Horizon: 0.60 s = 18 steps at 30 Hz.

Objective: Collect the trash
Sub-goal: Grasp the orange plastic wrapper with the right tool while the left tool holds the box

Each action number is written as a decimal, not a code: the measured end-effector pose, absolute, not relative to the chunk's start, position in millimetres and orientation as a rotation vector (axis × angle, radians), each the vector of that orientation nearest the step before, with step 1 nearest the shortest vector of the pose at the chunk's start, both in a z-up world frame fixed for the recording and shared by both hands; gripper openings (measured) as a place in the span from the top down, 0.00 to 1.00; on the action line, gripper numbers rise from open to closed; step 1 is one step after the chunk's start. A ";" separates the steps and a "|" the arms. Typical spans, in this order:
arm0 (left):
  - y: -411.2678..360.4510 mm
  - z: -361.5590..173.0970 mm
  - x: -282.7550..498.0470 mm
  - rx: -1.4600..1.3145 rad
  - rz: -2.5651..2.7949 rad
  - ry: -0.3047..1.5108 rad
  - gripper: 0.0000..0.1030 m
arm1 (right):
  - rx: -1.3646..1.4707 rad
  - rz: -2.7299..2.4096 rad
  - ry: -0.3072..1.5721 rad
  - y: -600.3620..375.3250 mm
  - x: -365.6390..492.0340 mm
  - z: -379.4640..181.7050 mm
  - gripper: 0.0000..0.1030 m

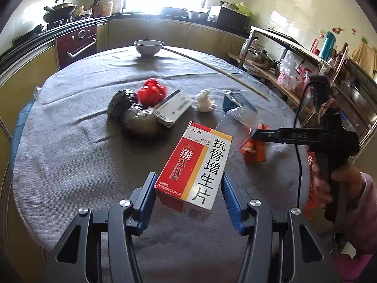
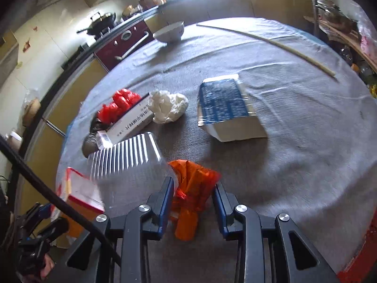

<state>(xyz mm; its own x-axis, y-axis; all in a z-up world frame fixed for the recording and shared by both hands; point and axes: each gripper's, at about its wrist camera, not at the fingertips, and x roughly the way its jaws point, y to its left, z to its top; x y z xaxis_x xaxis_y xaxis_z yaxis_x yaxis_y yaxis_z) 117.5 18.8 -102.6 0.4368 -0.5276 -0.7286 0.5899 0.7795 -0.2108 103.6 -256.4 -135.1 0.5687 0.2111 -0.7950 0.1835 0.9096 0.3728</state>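
My left gripper (image 1: 188, 188) is shut on a red, yellow and white medicine box (image 1: 195, 167), held above the grey cloth. My right gripper (image 2: 193, 188) has its jaws around a crumpled orange wrapper (image 2: 190, 193); a gap shows on the right side. A clear ribbed plastic tray (image 2: 127, 158) sits just left of the right gripper; in the left wrist view the tray (image 1: 238, 120) is at that gripper's tip (image 1: 255, 133). On the cloth lie a red bag (image 1: 152, 92), a black bag (image 1: 132, 113), a white box (image 1: 172, 108), a tissue wad (image 1: 205, 100) and a blue box (image 2: 223, 106).
The round table (image 1: 70, 165) has a grey cloth. A white bowl (image 1: 148, 47) stands at the far edge, and a long thin stick (image 1: 216, 70) lies at the far right. Kitchen counters and a cluttered shelf (image 1: 294, 66) surround the table.
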 end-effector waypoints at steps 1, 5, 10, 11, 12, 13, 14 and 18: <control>16.7 -100.8 115.5 0.081 -0.700 0.874 0.45 | 0.465 0.027 0.961 -260.7 97.2 -131.4 0.66; 10.1 -94.9 110.0 0.086 -0.699 0.867 0.45 | 0.490 0.042 0.923 -273.1 74.3 -118.0 0.66; 8.1 -84.5 103.9 0.087 -0.686 0.844 0.45 | 0.522 0.032 0.896 -288.7 52.5 -109.2 0.66; 8.7 -83.5 104.3 0.081 -0.681 0.845 0.45 | 0.541 0.038 0.911 -292.3 51.2 -110.5 0.66; 9.4 -83.0 103.8 0.078 -0.676 0.845 0.45 | 0.559 0.044 0.922 -294.6 51.4 -112.4 0.66; 10.1 -82.2 103.4 0.079 -0.668 0.842 0.45 | 0.585 0.048 0.933 -297.2 51.6 -114.9 0.62; 10.7 -81.4 102.8 0.079 -0.661 0.841 0.45 | 0.620 0.053 0.945 -299.1 52.5 -118.2 0.61; 14.1 -81.9 100.7 0.068 -0.651 0.848 0.45 | 0.711 0.085 0.945 -298.7 58.0 -130.3 0.32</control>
<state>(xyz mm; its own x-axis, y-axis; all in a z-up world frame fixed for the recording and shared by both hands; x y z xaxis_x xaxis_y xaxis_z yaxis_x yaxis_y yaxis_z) 100.7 14.1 -81.9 0.4809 -0.5074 -0.7150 0.5595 0.8055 -0.1954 58.0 -298.7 -130.3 0.6000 0.3650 -0.7119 0.2322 0.7721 0.5915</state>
